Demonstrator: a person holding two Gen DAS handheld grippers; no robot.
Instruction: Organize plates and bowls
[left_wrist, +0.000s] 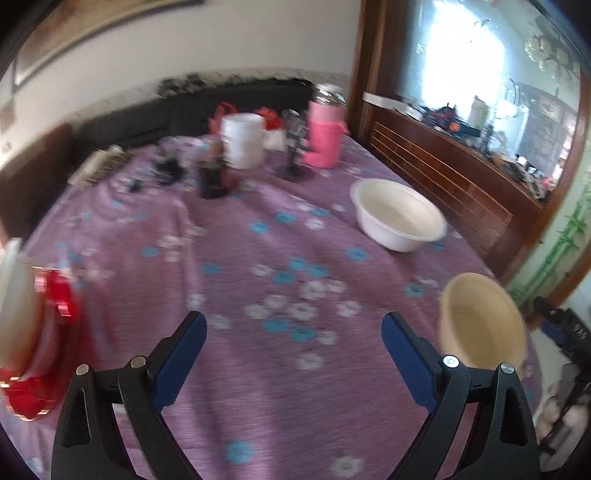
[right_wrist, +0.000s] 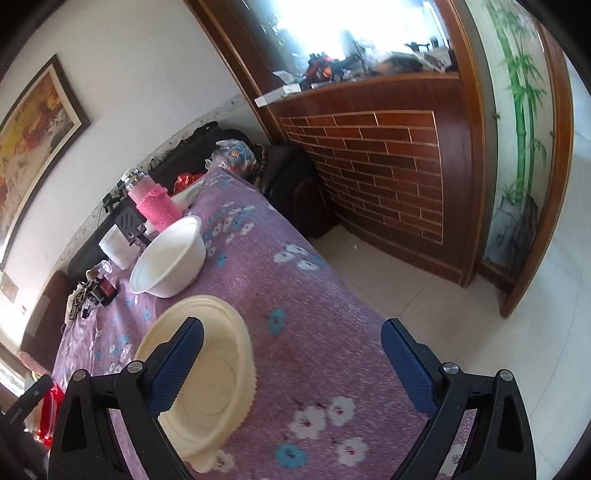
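A white bowl (left_wrist: 399, 216) stands on the purple flowered tablecloth (left_wrist: 258, 258) at the right; it also shows in the right wrist view (right_wrist: 170, 258). A cream ribbed bowl (right_wrist: 210, 369) lies on the cloth just behind my right gripper's left finger; in the left wrist view it (left_wrist: 480, 325) sits near the table's right edge. My left gripper (left_wrist: 293, 328) is open and empty above the cloth. My right gripper (right_wrist: 291, 336) is open, with nothing between its jaws. A pale plate (left_wrist: 14, 310) stands on edge at the far left, by red packaging (left_wrist: 55, 295).
A white tub (left_wrist: 243, 140), a pink wrapped jar (left_wrist: 325, 136), a small black stand (left_wrist: 293, 155) and dark clutter crowd the table's far end. A wooden partition (right_wrist: 388, 155) and tiled floor (right_wrist: 443, 314) lie to the right of the table. A dark sofa backs the table.
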